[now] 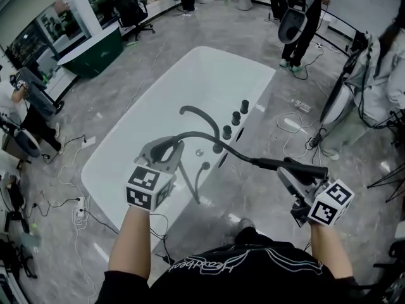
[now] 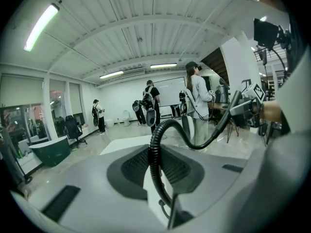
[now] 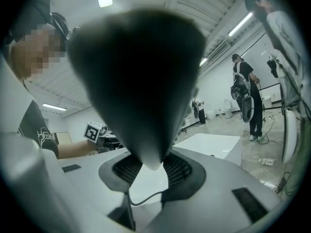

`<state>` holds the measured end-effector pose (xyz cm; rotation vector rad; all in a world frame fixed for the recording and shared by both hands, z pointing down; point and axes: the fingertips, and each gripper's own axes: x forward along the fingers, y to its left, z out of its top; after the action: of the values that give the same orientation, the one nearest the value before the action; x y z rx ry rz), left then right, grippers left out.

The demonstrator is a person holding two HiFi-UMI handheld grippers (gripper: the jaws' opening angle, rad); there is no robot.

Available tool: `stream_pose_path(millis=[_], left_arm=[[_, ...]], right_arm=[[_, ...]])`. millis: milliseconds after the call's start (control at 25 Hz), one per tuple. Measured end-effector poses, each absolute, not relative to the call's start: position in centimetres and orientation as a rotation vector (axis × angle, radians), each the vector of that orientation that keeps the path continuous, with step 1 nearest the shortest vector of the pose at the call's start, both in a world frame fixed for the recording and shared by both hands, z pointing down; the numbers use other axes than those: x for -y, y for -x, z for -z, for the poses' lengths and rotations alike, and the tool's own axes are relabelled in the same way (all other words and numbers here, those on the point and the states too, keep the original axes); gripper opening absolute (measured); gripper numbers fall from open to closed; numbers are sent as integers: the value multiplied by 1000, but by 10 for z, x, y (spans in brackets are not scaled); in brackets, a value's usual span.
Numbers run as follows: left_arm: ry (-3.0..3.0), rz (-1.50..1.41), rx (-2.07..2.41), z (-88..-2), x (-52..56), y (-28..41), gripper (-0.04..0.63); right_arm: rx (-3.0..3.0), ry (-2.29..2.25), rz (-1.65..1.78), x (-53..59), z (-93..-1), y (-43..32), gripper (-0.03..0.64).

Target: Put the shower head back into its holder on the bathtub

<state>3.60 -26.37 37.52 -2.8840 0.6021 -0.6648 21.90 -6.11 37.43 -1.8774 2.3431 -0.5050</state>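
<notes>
In the head view a white bathtub (image 1: 152, 125) lies ahead with a black curved spout (image 1: 196, 114) and three black knobs (image 1: 235, 118) on its right rim. A black shower hose (image 1: 209, 136) arcs over the tub. My left gripper (image 1: 166, 149) is shut on that hose (image 2: 154, 154), which rises between its jaws and bends right. My right gripper (image 1: 290, 175), off the tub's right side, is shut on the black shower head (image 1: 288, 165). The shower head (image 3: 141, 81) fills the right gripper view as a dark cone. I cannot make out the holder on the rim.
Several people stand at the back (image 1: 304, 18) and right (image 1: 380, 62) with equipment. Cables (image 1: 297, 125) trail over the grey floor on both sides of the tub. A dark green tub (image 1: 95, 52) and an office chair (image 1: 133, 8) stand at the far left.
</notes>
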Motion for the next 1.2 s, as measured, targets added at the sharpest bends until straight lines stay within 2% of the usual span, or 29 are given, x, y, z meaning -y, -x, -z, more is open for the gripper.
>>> stream_pose_path(millis=[920,1200], left_arm=[[2751,501,-625,-291,347,-109,64],[2731,492,-667,-279,373,-98,64]], right_arm=[[-2343,1791,407,102,-331,-252,135],[-2375,1762,414,127,-323,-243,135]])
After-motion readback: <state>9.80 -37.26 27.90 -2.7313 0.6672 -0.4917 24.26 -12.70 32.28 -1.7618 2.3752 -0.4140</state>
